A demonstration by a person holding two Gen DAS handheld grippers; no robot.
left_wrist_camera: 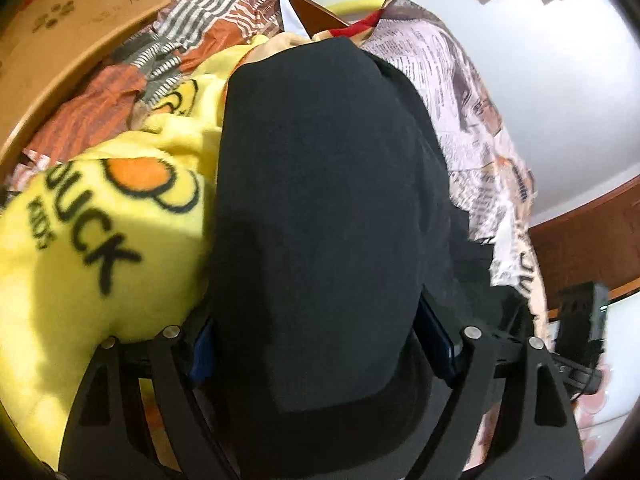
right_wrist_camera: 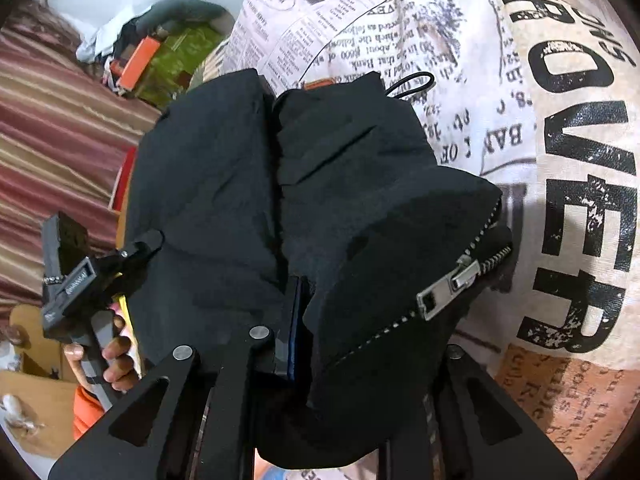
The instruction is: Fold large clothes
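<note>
A bulky black jacket (left_wrist_camera: 320,180) fills the left wrist view and lies between the fingers of my left gripper (left_wrist_camera: 320,340). The jaws stand wide, and both blue pads (left_wrist_camera: 440,344) touch the fabric. In the right wrist view the same jacket (right_wrist_camera: 224,184) hangs over a newspaper-print sheet (right_wrist_camera: 552,168). My right gripper (right_wrist_camera: 308,320) is shut on a fold of it beside the silver zipper pull (right_wrist_camera: 448,288). Its right finger is hidden under the cloth. A hand (right_wrist_camera: 116,356) holds the left gripper's handle at the lower left.
A yellow duck blanket (left_wrist_camera: 80,240) lies left of the jacket, with a patchwork cloth (left_wrist_camera: 208,12) and a cardboard box (left_wrist_camera: 60,32) behind it. The newspaper-print sheet (left_wrist_camera: 460,92) covers the bed, bounded by a wooden frame (left_wrist_camera: 580,232). A striped cloth (right_wrist_camera: 48,128) and clutter (right_wrist_camera: 136,60) lie at the left.
</note>
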